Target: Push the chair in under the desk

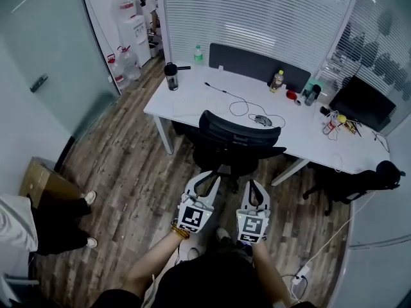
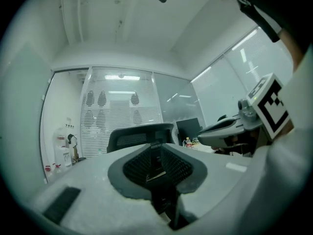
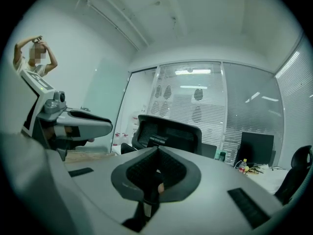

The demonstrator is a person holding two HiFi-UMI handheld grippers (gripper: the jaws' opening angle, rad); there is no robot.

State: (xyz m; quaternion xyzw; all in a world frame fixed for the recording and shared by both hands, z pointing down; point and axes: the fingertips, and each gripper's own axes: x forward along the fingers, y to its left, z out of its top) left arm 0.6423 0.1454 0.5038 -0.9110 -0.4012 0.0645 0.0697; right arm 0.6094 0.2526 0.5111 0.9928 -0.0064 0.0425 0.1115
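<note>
A black mesh office chair [image 1: 234,143] stands in front of the white desk [image 1: 192,98], its back toward me and its seat partly under the desk edge. My left gripper [image 1: 207,179] and right gripper [image 1: 255,189] hover side by side just behind the chair back, apart from it. Both are shut with nothing between the pads. In the left gripper view the closed gripper [image 2: 155,147] points level at the chair back [image 2: 139,137]. In the right gripper view the closed gripper [image 3: 156,152] faces the chair back [image 3: 168,133], and the left gripper [image 3: 73,121] shows at the left.
A second black chair [image 1: 350,181] sits at the right desk end. A monitor [image 1: 363,104], bottles, a cup [image 1: 171,76] and cables lie on the desk. A person [image 1: 38,220] stands at the left beside a cardboard box [image 1: 45,181]. A power strip [image 1: 298,276] lies on the floor.
</note>
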